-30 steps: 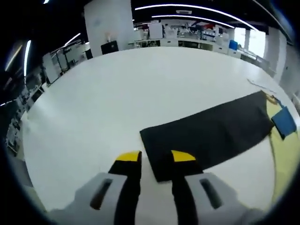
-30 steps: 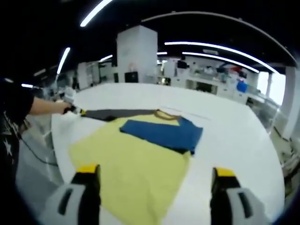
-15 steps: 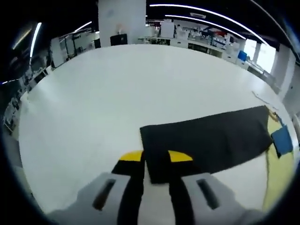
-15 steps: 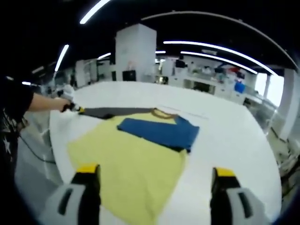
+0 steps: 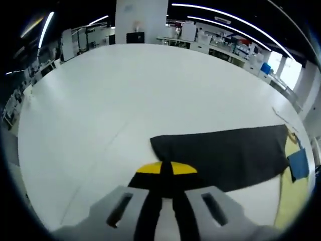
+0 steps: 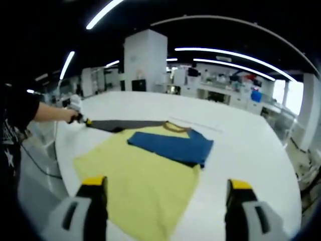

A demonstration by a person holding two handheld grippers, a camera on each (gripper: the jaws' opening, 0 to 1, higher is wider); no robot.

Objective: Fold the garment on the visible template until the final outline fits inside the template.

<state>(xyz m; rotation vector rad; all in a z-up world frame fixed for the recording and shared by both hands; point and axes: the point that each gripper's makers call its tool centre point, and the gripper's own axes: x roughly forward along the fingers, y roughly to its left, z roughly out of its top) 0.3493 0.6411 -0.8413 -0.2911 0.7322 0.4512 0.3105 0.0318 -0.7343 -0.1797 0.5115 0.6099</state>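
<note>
A yellow garment (image 6: 145,175) lies flat on the white table (image 6: 251,150), with a blue sleeve (image 6: 173,145) folded across its upper part. A long black sleeve (image 5: 225,153) stretches out from the collar (image 6: 176,127). My left gripper (image 5: 166,168) is shut on the near corner of that black sleeve (image 6: 125,123). In the right gripper view the left gripper (image 6: 81,119) sits at the sleeve's far end, held by a person's hand. My right gripper (image 6: 167,183) hovers wide open over the yellow cloth's near edge, holding nothing. In the left gripper view the yellow body (image 5: 291,201) and blue sleeve (image 5: 299,163) peek in at right.
The table (image 5: 125,90) is broad and bare beyond the garment. A person's arm (image 6: 47,112) reaches in from the left over the table edge. A thin strip (image 6: 200,124) lies past the collar. Benches and a white pillar (image 6: 145,60) stand far behind.
My left gripper's jaws have closed from open onto the black sleeve's corner. The right gripper has stayed open and nearly still.
</note>
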